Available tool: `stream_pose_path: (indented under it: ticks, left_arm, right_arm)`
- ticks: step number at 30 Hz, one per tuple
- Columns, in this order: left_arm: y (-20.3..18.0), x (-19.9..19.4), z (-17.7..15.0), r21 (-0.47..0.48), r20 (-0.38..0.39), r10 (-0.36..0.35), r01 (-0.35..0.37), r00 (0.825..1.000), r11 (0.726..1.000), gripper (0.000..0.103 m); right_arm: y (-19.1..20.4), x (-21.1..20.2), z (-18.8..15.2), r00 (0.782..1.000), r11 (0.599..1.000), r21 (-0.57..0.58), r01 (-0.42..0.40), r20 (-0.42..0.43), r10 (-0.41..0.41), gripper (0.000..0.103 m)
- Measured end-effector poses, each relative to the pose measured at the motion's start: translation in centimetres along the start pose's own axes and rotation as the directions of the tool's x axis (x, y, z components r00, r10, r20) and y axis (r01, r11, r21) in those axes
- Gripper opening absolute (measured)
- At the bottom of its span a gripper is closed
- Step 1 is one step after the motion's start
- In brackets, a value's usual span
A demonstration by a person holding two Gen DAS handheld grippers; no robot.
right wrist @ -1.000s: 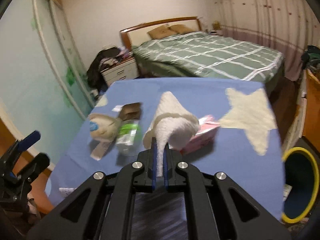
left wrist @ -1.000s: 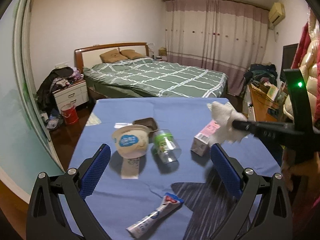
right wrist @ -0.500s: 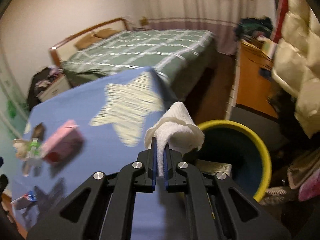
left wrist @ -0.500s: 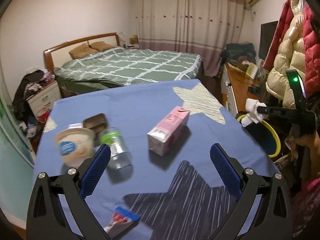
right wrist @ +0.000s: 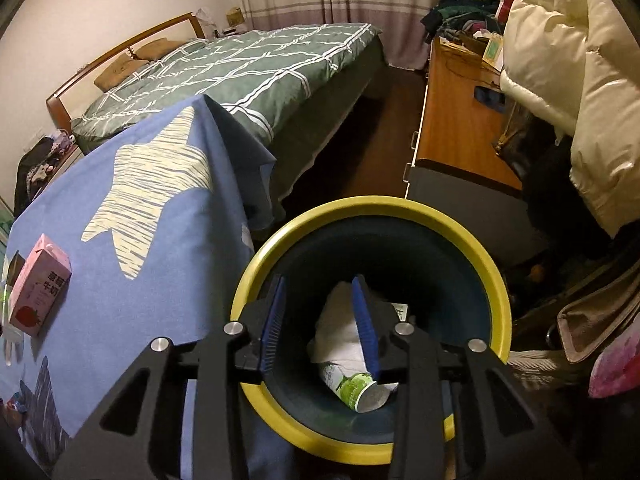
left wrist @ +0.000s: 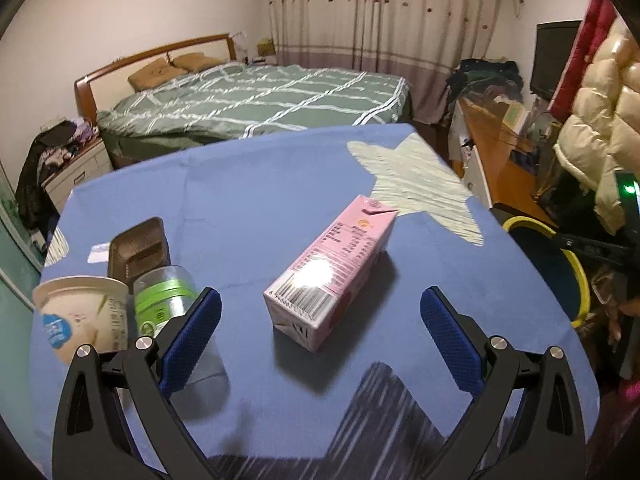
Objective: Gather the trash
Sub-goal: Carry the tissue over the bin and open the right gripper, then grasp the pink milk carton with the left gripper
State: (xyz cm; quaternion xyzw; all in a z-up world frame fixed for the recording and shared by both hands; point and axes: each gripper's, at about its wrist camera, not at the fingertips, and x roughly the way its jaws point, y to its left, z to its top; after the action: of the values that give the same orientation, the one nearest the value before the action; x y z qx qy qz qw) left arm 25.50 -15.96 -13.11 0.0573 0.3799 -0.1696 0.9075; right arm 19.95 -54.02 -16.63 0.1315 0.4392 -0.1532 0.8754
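My right jaws (right wrist: 320, 316) are apart over the bin (right wrist: 496, 276), the tissue (right wrist: 340, 332) lying inside. My left jaws (left wrist: 320, 332) gape above the carton (left wrist: 332, 264) on the table (left wrist: 248, 200); I should straddle its narrow sides squarely.

Green checked bed (left wrist: 256, 100) with 2 pillows (left wrist: 172, 68), pink curtains (left wrist: 380, 12), wooden desk (right wrist: 456, 120), cream puffer jacket (right wrist: 568, 80)

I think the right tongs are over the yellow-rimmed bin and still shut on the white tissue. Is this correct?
Not quite. The right tongs are over the yellow-rimmed bin, but they are open, not shut. The white tissue is loose inside the bin beneath them, as the right wrist view shows.
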Motion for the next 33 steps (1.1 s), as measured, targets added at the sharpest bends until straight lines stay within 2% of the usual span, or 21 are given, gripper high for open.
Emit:
stream_pose_path:
  ticks: [4,13,16,21,23,25,33]
  left_arm:
    - [0.3,2.0,0.4,-0.016,-0.037,0.008,-0.008,0.999,1.000,0.098]
    - [0.1,5.8,1.1,-0.035,-0.090,-0.046,0.043,0.995,0.998,0.097]
    - [-0.9,5.5,0.8,-0.010,-0.097,-0.087,0.086,0.992,0.996,0.085]
    - [-2.4,5.4,0.9,0.020,-0.094,-0.117,0.119,0.989,0.993,0.073]
    - [-2.7,5.7,1.0,0.019,-0.103,-0.125,0.127,0.987,0.992,0.060]
    - [-2.9,6.1,1.0,0.011,-0.119,-0.146,0.148,0.982,0.989,0.043]
    - [-4.7,4.2,0.8,0.051,-0.069,-0.166,0.170,0.984,0.984,0.041]
  right_arm:
    - [0.2,0.3,0.1,1.000,1.000,-0.003,-0.015,-0.004,0.015,0.033]
    - [0.7,0.6,-0.1,0.999,0.999,-0.012,-0.051,-0.008,0.050,0.034]
    - [0.9,0.4,-0.2,0.998,0.998,-0.013,-0.058,-0.003,0.058,0.034]
    - [1.3,-0.1,-0.4,0.997,0.997,-0.017,-0.077,0.006,0.077,0.034]
    - [1.4,-0.3,-0.5,0.996,0.996,-0.020,-0.083,0.008,0.083,0.034]
    - [1.5,-0.5,-0.6,0.996,0.996,-0.022,-0.090,0.011,0.090,0.034]
    - [1.4,-1.9,-1.3,0.993,0.994,-0.018,-0.111,0.031,0.111,0.034]
